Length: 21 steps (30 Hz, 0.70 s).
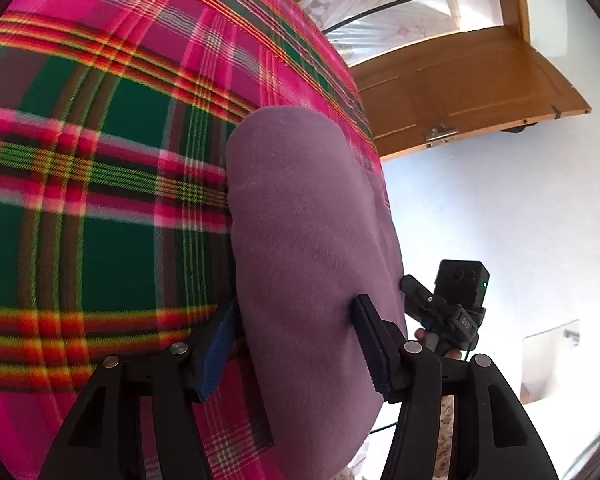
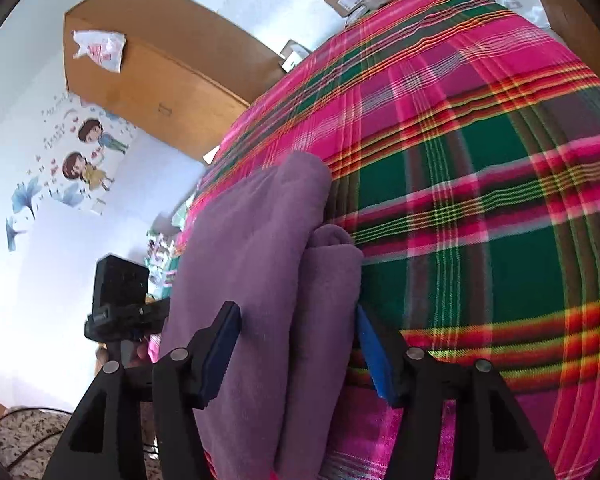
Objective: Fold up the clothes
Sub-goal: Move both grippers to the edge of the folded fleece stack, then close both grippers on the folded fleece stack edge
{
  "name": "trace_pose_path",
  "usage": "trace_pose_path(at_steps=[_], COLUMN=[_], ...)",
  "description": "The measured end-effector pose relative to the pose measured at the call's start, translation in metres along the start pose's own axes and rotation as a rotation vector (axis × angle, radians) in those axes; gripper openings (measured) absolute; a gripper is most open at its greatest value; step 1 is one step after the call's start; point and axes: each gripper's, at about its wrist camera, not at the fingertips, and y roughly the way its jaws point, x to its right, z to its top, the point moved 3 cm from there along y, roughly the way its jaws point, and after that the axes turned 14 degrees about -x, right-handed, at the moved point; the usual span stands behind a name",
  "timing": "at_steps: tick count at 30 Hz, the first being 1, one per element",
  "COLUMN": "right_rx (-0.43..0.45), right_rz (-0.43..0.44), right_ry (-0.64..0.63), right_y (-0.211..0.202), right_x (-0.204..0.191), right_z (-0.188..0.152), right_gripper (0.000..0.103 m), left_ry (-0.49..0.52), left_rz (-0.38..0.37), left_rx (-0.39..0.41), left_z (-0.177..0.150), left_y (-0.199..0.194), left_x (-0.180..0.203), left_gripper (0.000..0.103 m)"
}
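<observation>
The left claw stands wide apart, its two blue-padded fingers straddling the near end of a folded purple garment; the right-hand pad presses against the cloth's surface while the other sits just beside its edge, so the claw looks set around the bundle rather than pinching it, though the contact is hard to judge. The right claw is spread just as wide, with the same purple garment lying between its fingers in two thick folds. From each claw the garment runs forward and away along the edge of a bed covered by a pink and green plaid blanket. Each claw shows beside the garment in the other's view.
</observation>
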Motion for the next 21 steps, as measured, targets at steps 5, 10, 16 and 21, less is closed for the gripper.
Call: trace_pose_path(at_steps=[5, 10, 16, 21], right_rx=[-0.015, -0.035, -0.039, -0.041], right_rz=[0.011, 0.019, 0.027, 0.019], right_ry=[-0.021, -0.042, -0.044, -0.047], right_y=[0.006, 0.010, 0.008, 0.007], right_x=[-0.006, -0.010, -0.012, -0.013], right_z=[0.005, 0.004, 0.004, 0.000], right_gripper=[0.063, 0.065, 0.065, 0.064], left_ry=[0.009, 0.031, 0.049, 0.043], left_rz=[-0.012, -0.011, -0.010, -0.012], left_rx=[-0.021, -0.038, -0.050, -0.052], left_z=[0.007, 0.004, 0.002, 0.005], left_y=[0.006, 0.010, 0.013, 0.018], left_x=[0.002, 0.003, 0.004, 0.005], left_gripper=[0.061, 0.061, 0.061, 0.061])
